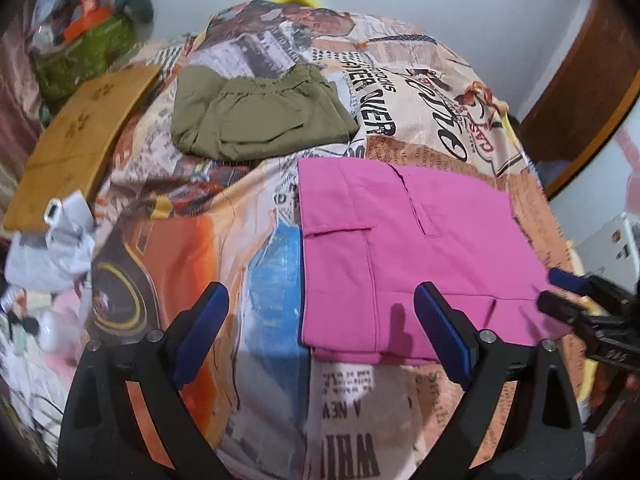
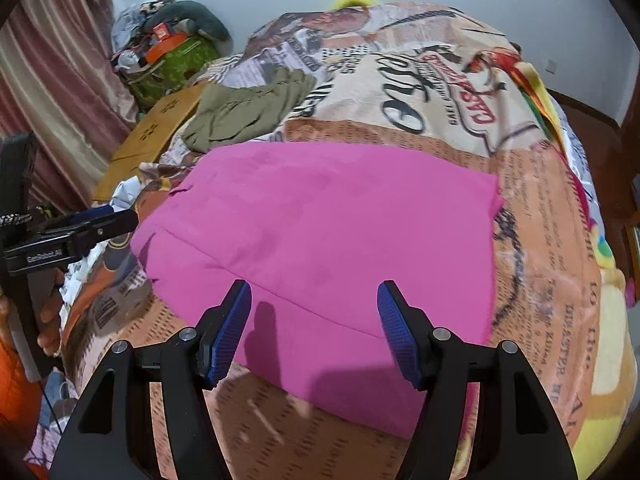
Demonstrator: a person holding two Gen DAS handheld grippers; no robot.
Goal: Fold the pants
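Pink pants lie folded flat on the printed bedspread, also filling the middle of the right wrist view as pink pants. My left gripper hovers open above the pants' near left corner, nothing between its blue pads. My right gripper is open over the pants' near edge, clear of the cloth. The right gripper shows at the right edge of the left wrist view; the left gripper, held by a hand, shows at the left of the right wrist view.
Folded olive green pants lie further back on the bed. A brown cardboard sheet and white crumpled paper sit at the left. A green bag with clutter stands by the curtain. A wall socket is at the right.
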